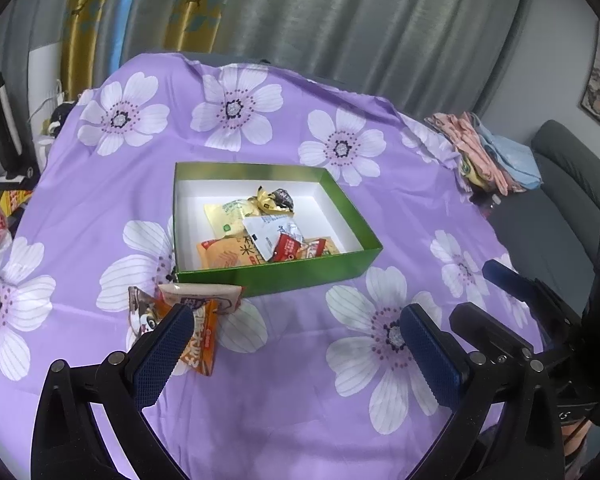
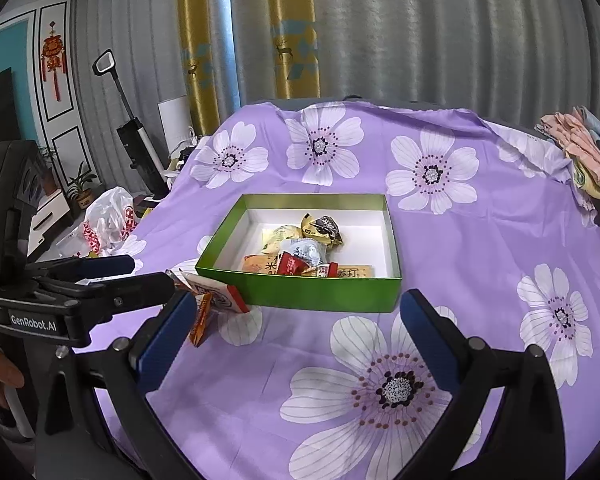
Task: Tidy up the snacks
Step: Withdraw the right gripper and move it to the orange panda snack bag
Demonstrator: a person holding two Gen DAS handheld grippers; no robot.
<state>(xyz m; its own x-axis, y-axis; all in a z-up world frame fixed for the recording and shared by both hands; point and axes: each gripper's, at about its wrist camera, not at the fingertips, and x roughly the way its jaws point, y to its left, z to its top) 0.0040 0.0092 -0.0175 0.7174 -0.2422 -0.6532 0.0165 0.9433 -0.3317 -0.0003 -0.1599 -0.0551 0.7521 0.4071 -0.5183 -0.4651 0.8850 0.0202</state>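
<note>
A: Where's the shallow green cardboard box with the white inside (image 1: 284, 276)?

B: Open, flat on the bench, holding a loose pile of wrappers: a pale yellow packet (image 1: 230, 214), a gold-and-black wrapped sweet (image 1: 274, 200), a white sachet (image 1: 266, 234), a small red packet (image 1: 286, 249) and an orange flat pack (image 1: 224, 254)

A: Anything outside?

B: Yes, just beside its near left corner: a pink-and-white packet (image 1: 204, 298) lying over an orange wrapper (image 1: 198, 344) and a clear-edged brown one (image 1: 140, 314)
</note>
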